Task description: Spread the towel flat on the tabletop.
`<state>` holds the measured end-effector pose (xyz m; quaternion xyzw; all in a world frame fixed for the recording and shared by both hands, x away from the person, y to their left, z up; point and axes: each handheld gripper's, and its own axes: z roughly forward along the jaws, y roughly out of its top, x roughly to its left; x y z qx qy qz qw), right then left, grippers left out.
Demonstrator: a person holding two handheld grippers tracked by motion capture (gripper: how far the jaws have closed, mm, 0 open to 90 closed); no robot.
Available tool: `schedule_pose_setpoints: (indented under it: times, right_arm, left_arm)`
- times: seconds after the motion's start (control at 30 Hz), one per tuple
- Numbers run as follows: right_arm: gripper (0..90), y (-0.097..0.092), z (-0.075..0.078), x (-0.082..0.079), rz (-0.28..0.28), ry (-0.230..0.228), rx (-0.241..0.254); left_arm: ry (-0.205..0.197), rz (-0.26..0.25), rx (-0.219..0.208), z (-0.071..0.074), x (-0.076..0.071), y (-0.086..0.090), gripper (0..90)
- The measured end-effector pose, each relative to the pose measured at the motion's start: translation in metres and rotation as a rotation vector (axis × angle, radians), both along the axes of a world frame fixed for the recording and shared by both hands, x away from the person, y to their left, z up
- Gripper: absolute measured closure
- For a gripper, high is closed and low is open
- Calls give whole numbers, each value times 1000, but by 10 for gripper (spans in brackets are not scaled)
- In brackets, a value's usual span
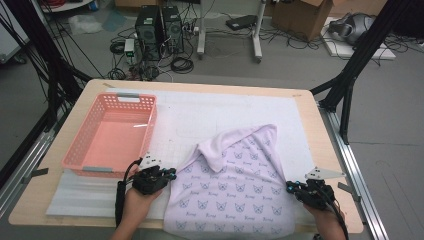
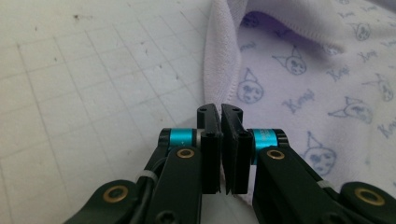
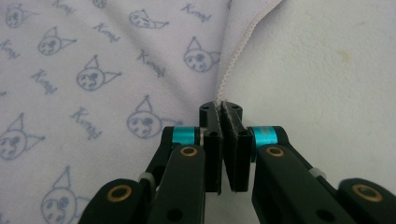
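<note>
Tongs pinch both side edges of the lilac cat-print towel [image 1: 235, 187] lying on the counter [image 1: 310, 107]: left tongs [image 1: 170, 175] on its left hem, right tongs [image 1: 290, 186] on its right.

Empty pink basket [image 1: 111, 134] on white mat [image 1: 200, 117], table's left; PC towers [image 1: 159, 29] & cardboard box [image 1: 300, 16] behind.

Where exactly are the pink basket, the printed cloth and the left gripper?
basket [image 1: 142, 102], high view, far rim.
cloth [image 1: 235, 192], high view, printed middle of the fabric.
left gripper [image 2: 220, 112], left gripper view, between the tips of its jaws, closed at the cloth's hem.
</note>
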<state>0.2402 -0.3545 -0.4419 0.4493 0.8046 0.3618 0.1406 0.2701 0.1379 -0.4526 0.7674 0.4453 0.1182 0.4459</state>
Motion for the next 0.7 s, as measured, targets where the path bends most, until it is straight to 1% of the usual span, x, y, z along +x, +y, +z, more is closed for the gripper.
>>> schedule_pose_setpoints:
  times: [0.03, 0.07, 0.1, 0.13, 0.17, 0.23, 0.3, 0.33, 0.4, 0.5, 0.53, 0.63, 0.7]
  right_arm:
    - [812, 0, 0, 0, 1, -1, 4]
    - [706, 0, 1, 1, -5, -13, -4]
    - [656, 1, 2, 2, -20, -32, -4]
    - [651, 2, 4, 2, -20, -50, 8]
    - [628, 4, 7, 3, -16, -75, 17]
    - [615, 10, 13, 6, -2, -124, 20]
    - [587, 19, 18, 12, 18, -167, 25]
    - [580, 25, 19, 16, 33, -181, 22]
    - [567, 40, 22, 27, 82, -197, 10]
    - [562, 62, 23, 45, 140, -196, 11]
    - [562, 70, 24, 52, 158, -190, 5]
    - [561, 96, 26, 73, 207, -171, -10]
    - [552, 111, 27, 87, 234, -157, -4]
  left_arm:
    - [-1, -4, -3, 0, 0, 0, 854]
    - [-4, -7, -4, 0, 0, 0, 841]
    - [-8, -5, -3, 0, 0, 0, 814]
    - [-9, -4, -5, 0, 1, -1, 758]
    - [-13, -5, -8, 0, 1, -1, 722]
    - [-36, -12, -13, 1, 2, -1, 658]
    - [-61, -34, -30, 3, 3, -2, 630]
    - [-74, -45, -29, 3, 4, -3, 614]
    - [-97, -72, -32, 4, 4, -5, 588]
    - [-115, -91, -33, 4, 4, -7, 570]
    - [-118, -97, -27, 4, 4, -7, 567]
    - [-120, -98, -29, 4, 6, -8, 563]
    - [-124, -102, -28, 4, 7, -9, 562]
